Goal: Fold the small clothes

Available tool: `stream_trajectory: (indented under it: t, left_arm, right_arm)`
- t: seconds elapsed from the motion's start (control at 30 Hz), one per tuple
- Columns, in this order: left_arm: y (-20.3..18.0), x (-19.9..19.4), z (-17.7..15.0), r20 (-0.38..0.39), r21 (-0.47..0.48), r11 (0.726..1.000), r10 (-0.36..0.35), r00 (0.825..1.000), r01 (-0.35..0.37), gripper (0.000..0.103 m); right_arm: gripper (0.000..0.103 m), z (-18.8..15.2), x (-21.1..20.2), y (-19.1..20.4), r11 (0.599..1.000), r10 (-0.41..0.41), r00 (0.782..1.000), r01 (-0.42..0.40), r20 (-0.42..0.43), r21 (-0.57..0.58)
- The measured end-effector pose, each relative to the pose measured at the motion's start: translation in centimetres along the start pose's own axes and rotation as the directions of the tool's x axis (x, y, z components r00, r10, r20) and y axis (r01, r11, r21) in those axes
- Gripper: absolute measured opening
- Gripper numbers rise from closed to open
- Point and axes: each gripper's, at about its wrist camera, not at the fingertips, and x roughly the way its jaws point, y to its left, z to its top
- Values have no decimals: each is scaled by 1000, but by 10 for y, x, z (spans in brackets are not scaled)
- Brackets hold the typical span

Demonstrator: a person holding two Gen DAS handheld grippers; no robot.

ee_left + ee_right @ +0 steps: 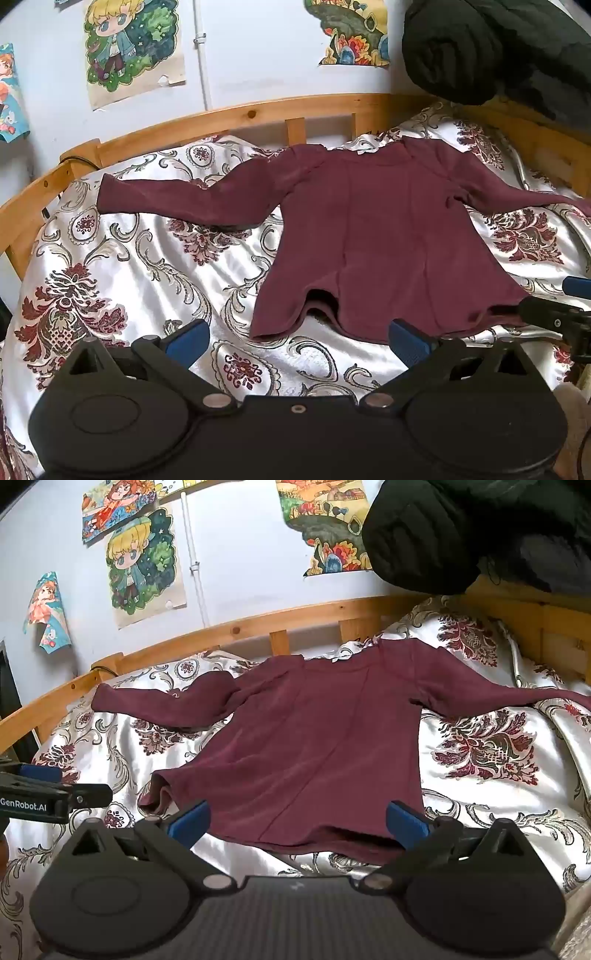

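The left gripper [299, 341] hangs with fingers spread wide and empty near the hem's left corner; the maroon long-sleeved top [388, 236] lies flat on the satin bedspread [147, 266], sleeves outstretched; the right gripper [297, 821] is likewise spread and empty over the hem. The top looks light, limp and thin, likely to slide on slick satin; pinching the hem corners or cuffs seems best.

Two wrist views side by side, angled down, near, both facing maroon shirt [373, 236] on bed [491, 746]

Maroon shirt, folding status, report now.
Left gripper and right gripper open, empty, at the hem. Maroon long-sleeve shirt flat on patterned bedspread, sleeves spread, unfolded. Nothing in the way.
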Motion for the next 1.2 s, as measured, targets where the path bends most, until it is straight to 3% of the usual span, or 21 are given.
stream_trajectory:
  t: [1.2]
  left_arm:
    - [5,0,-3,-5,-1,1000,6,1000,-6,102]
  right_arm:
    - [103,1,-1,-2,1000,0,1000,0,-13,7]
